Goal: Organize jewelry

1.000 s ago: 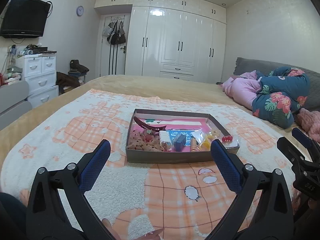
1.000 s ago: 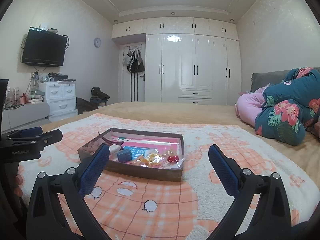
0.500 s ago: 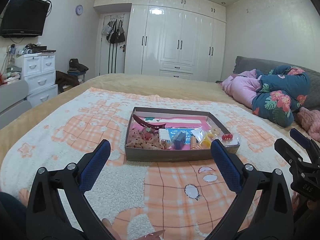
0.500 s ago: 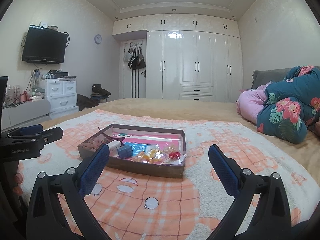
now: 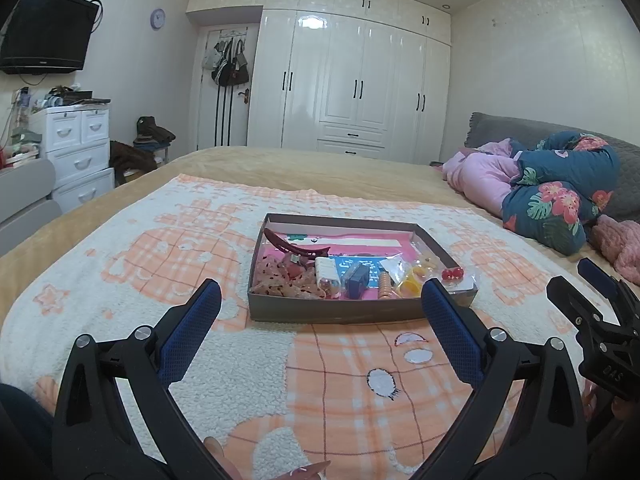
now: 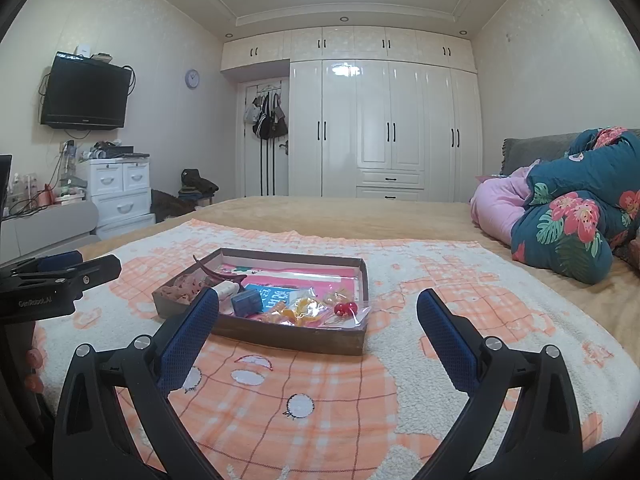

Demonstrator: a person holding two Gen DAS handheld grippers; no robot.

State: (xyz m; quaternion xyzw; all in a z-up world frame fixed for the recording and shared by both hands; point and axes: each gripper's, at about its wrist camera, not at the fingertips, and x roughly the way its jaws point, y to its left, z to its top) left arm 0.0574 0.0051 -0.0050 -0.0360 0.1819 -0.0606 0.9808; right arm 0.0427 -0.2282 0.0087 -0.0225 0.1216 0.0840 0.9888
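Left wrist view: the left gripper [image 5: 320, 304] hangs above the blanket [image 5: 120, 344] on the bed, fingers [image 5: 188, 332] spread wide and holding nothing. The shallow cardboard box [image 5: 340, 312] lies just ahead of the fingertips, between them in line of sight, clear of contact. Inside it sit a dark red hair claw [image 5: 296, 249], a frilled scrunchie [image 5: 280, 280], a small blue box [image 5: 357, 280], a white piece [image 5: 327, 270], yellow pieces in clear wrap [image 5: 412, 280] and red bead earrings [image 5: 452, 273], all loosely mixed.

Right wrist view: the right gripper [image 6: 318, 312] is likewise spread wide and empty, the box [image 6: 280, 338] ahead and toward its left finger.

Step in hand, by judgement: both tools are poised short of the box. The jumbled contents fit either a sort yet to be made or items gathered in together; the frames do not settle which. Any pick would call for a narrow closing on small, slippery pieces, some wrapped in film.

Against the frame one second ago: the box sits slightly higher and smaller in the left view, so that gripper has drawn back or tipped a little; finger spread and the contents are unchanged.
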